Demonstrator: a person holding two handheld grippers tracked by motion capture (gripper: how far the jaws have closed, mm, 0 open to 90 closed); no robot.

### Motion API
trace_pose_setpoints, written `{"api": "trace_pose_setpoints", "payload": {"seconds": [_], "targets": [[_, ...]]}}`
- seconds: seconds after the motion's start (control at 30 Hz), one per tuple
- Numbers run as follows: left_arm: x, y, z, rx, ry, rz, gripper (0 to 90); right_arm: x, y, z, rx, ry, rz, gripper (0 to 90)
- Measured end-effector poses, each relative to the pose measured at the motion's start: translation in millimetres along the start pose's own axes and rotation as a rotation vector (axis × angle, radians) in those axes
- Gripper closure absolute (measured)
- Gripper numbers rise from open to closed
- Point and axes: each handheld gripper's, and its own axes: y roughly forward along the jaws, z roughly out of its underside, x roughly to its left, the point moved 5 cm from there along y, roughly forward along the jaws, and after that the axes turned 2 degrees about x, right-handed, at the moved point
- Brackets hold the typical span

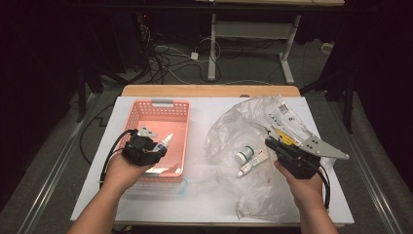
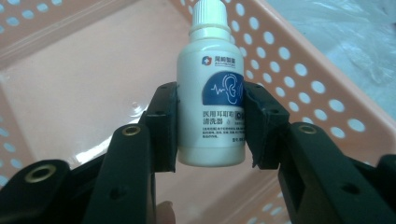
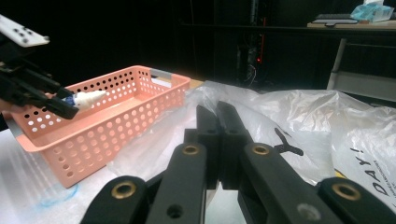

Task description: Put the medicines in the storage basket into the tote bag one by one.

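**Jaws clamped on the ear-wash bottle, poised over the basket**

The jaws of the left gripper [image 1: 155,149] stand partly closed, pads pressed against either side of a small white bottle [image 2: 211,91], which hangs above the pink basket [image 1: 141,111] at left of centre in the high view. In the left gripper view the bottle's long axis runs straight up the frame, cap at the top edge, base level with the pads; the basket floor lies beyond it, so setting it down would likely mean lowering along that axis. The left hand is plainly the nearer one to the basket.

Farther right, the right gripper [image 1: 271,144] rests on the clear plastic bag [image 1: 253,109], its jaws fully together on nothing. Just beside it lie a round white jar [image 1: 245,154] and a small tube [image 1: 252,164].

The bottle cap is cut off at the frame's top, and the label's small print is unreadable
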Motion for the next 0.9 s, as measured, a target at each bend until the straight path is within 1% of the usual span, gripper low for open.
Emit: {"api": "trace_pose_setpoints", "payload": {"seconds": [0.03,0.1,0.13,0.23,0.3,0.43,0.57,0.73,0.9], "targets": [[-2.4,-1.4,0.3,-0.01,0.003,0.004,58.4,0.0,0.3,0.4,0.002,0.001,0.001,90.0],[-8.9,-4.0,-1.0,-0.036,0.009,0.024,58.3,0.1,1.1,1.2,0.005,0.0,0.003,90.0],[-13.2,-5.3,-2.3,-0.043,0.021,0.031,58.3,0.5,1.7,1.6,0.007,0.004,0.003,90.0],[-27.8,-9.1,-8.7,-0.07,0.053,0.048,58.4,1.1,3.1,2.9,0.014,0.002,0.002,90.0],[-38.3,-11.7,-13.2,-0.093,0.065,0.073,58.4,1.4,3.3,3.0,0.014,0.001,0.001,90.0],[-59.4,-14.0,-21.1,-0.116,0.102,0.107,58.4,1.5,3.1,2.6,0.012,0.0,-0.001,90.0],[-77.9,-10.5,-27.8,-0.123,0.133,0.135,58.3,2.0,3.1,2.1,0.01,-0.004,-0.001,90.0],[-97.0,-1.8,-33.9,-0.115,0.166,0.166,58.4,2.1,2.4,1.2,0.007,-0.001,-0.001,90.0],[-123.3,3.9,-40.6,-0.128,0.208,0.212,58.4,1.8,2.2,0.5,0.005,0.001,-0.001,90.0]]}}
